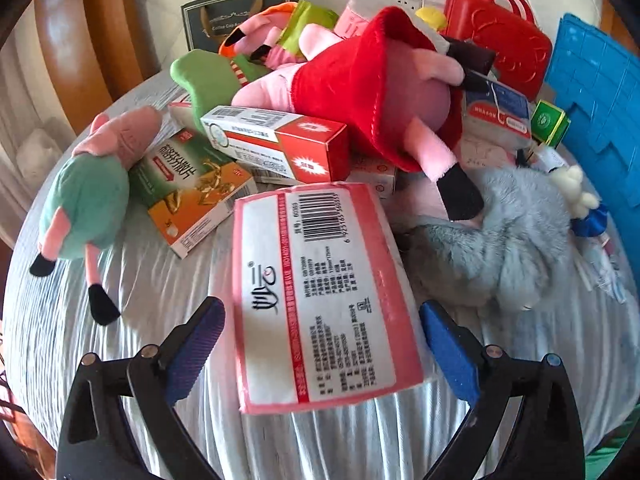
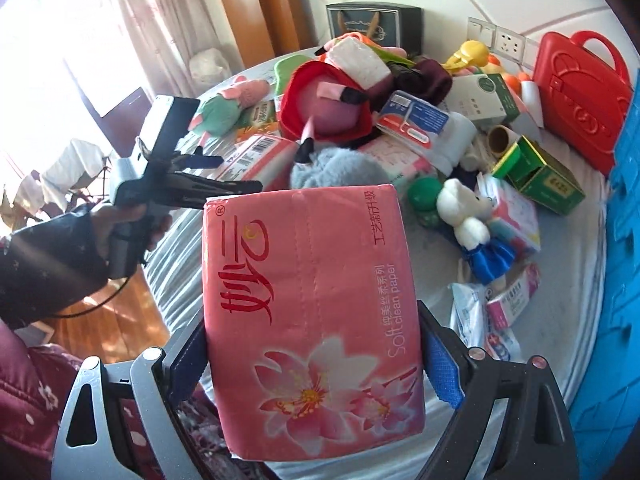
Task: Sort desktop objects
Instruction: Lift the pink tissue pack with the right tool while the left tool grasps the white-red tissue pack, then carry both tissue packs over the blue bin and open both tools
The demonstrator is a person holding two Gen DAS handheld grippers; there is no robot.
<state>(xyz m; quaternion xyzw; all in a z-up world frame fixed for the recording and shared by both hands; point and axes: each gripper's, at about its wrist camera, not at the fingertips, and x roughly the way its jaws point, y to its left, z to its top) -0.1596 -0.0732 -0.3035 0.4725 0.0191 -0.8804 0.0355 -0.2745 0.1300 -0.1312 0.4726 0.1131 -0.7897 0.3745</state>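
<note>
My right gripper (image 2: 312, 356) is shut on a pink tissue pack (image 2: 312, 320) and holds it above the table's near edge. My left gripper (image 1: 320, 344) is open, its blue pads on either side of a second pink tissue pack (image 1: 320, 296) that lies label-up on the grey cloth; the pads stand apart from it. The left gripper also shows in the right wrist view (image 2: 216, 176), over that pack (image 2: 260, 152). A heap of plush toys and boxes fills the round table (image 1: 120, 300).
A red-dressed pig plush (image 1: 380, 92), a green-bodied pig plush (image 1: 88, 196), a grey plush (image 1: 500, 248), medicine boxes (image 1: 276, 140), a red toy case (image 2: 580, 92) and a blue bin (image 2: 624, 240) at the right edge. A small white bear (image 2: 468, 216) lies mid-table.
</note>
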